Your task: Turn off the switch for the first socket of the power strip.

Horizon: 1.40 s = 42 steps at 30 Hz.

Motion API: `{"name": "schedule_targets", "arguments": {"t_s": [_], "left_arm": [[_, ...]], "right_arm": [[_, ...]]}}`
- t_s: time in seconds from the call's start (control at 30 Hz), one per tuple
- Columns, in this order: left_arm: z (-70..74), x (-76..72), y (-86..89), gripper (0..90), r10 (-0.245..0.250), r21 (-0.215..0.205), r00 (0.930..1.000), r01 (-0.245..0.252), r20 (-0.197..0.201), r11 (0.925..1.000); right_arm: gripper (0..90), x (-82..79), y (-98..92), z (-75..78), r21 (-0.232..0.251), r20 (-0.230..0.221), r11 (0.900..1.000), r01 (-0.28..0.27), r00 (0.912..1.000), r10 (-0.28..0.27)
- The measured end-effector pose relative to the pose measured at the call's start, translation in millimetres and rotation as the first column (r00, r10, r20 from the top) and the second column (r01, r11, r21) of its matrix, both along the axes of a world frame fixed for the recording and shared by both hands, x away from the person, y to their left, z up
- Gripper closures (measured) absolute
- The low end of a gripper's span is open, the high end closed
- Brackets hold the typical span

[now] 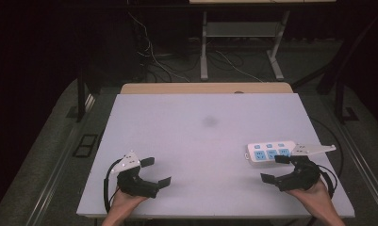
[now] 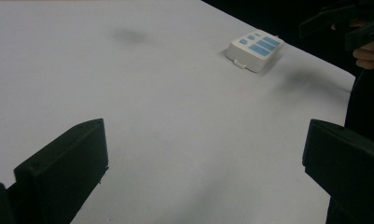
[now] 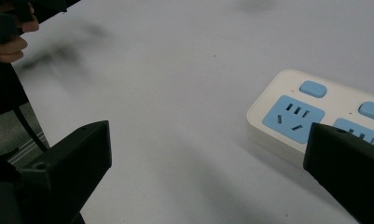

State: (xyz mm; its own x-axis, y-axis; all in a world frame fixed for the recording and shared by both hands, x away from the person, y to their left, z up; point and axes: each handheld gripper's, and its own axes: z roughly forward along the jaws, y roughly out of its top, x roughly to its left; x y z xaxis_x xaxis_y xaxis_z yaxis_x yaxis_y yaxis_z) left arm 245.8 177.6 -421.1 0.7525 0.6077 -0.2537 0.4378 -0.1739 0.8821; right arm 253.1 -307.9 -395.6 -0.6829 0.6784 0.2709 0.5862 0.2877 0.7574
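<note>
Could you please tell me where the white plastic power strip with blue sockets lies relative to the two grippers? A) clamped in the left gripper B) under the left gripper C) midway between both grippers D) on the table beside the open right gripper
D: the white plastic power strip with blue sockets lies flat on the white table right beside the right gripper, whose jaws stand open and hold nothing.

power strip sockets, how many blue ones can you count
3 show in the high view on the white plastic power strip, in a row along its near side: left, middle, right. The right gripper sits close, so more may be hidden.
</note>
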Motion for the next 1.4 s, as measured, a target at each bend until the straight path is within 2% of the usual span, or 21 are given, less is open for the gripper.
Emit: {"name": "schedule_targets", "arguments": {"t_s": [0.4,0.83,1.2,1.4], "left_arm": [[-1.2,1.4,0.2,0.0,0.002,-0.002,1.0,-0.002,-0.009,1.0],[-1.6,1.6,0.4,0.0,0.007,0.001,0.9999,-0.007,-0.009,1.0],[-1.8,1.8,0.2,0.0,0.009,0.0,0.9999,-0.009,-0.01,1.0],[-2.1,2.0,0.0,0.0,0.009,0.0,0.9999,-0.009,-0.012,1.0]], "right_arm": [[0.7,7.0,-8.0,4.0,-0.004,-0.015,1.0,0.01,0.9998,-0.01],[0.7,20.4,-18.1,12.7,-0.042,-0.028,0.999,0.016,0.9995,-0.017],[0.7,29.7,-23.3,21.6,-0.088,-0.026,0.996,0.011,0.9996,-0.014],[0.7,36.9,-29.5,30.6,-0.131,-0.023,0.991,0.017,0.9995,-0.02]]}}
